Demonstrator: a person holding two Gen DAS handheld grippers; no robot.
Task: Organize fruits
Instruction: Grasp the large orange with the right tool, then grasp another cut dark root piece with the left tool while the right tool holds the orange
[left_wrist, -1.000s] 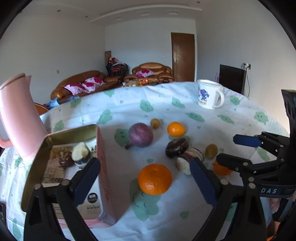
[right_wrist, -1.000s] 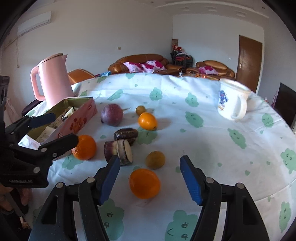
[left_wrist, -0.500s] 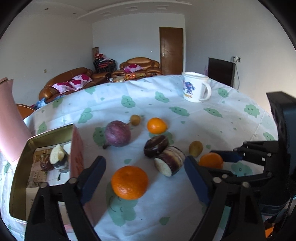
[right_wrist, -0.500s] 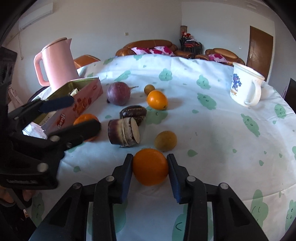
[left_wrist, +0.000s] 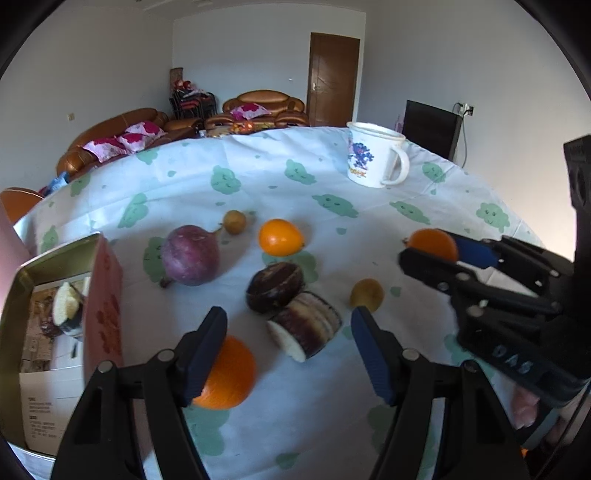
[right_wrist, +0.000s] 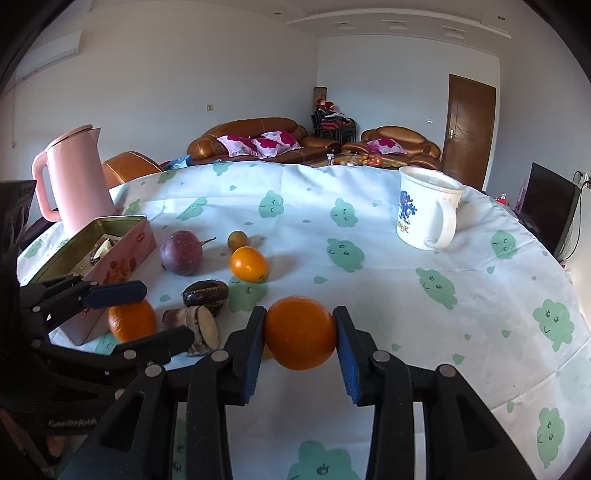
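Note:
My right gripper (right_wrist: 300, 334) is shut on an orange (right_wrist: 300, 332) and holds it above the tablecloth; the orange also shows in the left wrist view (left_wrist: 432, 244). My left gripper (left_wrist: 290, 347) is open over a cut dark fruit piece (left_wrist: 304, 330), with a second orange (left_wrist: 227, 376) by its left finger. A purple passion fruit (left_wrist: 190, 254), a small orange (left_wrist: 280, 237), a dark round fruit (left_wrist: 275, 281) and two small yellow-brown fruits (left_wrist: 366, 293) lie on the table. An open pink tin (left_wrist: 55, 317) stands at the left.
A white mug (right_wrist: 424, 208) stands at the back right. A pink kettle (right_wrist: 75, 181) stands behind the tin (right_wrist: 99, 258). The table edge curves away at the right. Sofas and a door are beyond the table.
My right gripper closed on the orange and lifted it off the cloth. My left gripper moved right, from over the second orange toward the cut fruit piece.

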